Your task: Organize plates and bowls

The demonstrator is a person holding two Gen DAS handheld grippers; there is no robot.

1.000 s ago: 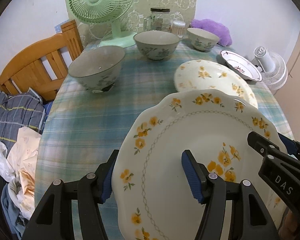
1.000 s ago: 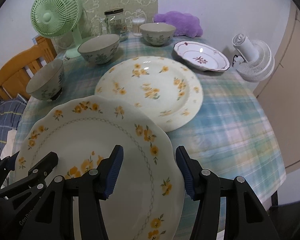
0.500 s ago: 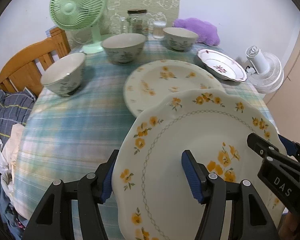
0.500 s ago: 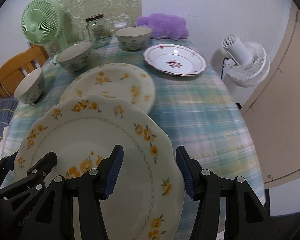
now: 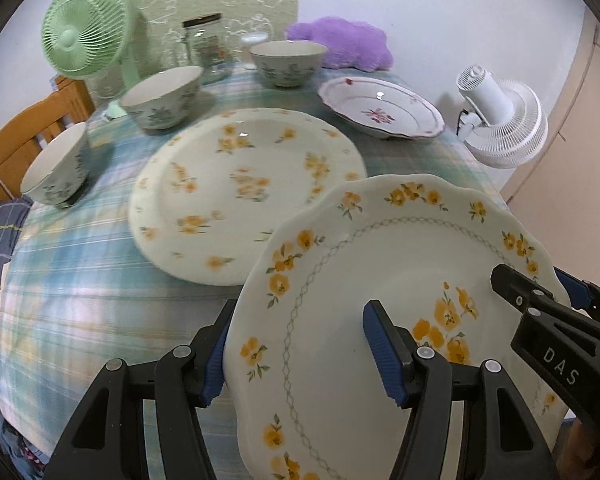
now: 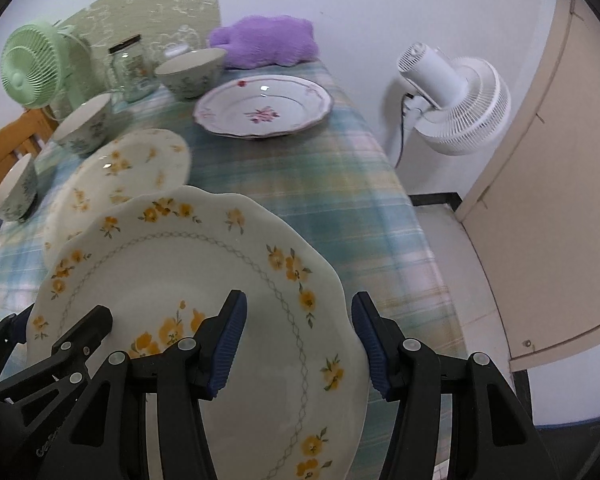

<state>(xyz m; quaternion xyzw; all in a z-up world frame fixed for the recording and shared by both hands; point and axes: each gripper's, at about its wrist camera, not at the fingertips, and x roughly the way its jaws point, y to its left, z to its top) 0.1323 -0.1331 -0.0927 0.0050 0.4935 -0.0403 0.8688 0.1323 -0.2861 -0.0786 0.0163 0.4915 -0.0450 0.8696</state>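
Scalloped plate [image 5: 380,280] apparently farther right.

**Two wrist views over one tabletop**

The left tongs [image 5: 300,344] and right tongs [image 6: 296,340] are each being viewed closely from behind, facing forward and down across the tabletop [image 5: 80,280]. The scalloped plate [image 5: 380,300], the plates beyond and bowls are being shared by both views.

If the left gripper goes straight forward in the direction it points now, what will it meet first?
The left gripper, shut on the scalloped plate, points toward the large yellow-flowered plate lying on the table. The carried plate's far rim would probably arrive over it first, perhaps passing above; the height gap is unclear.
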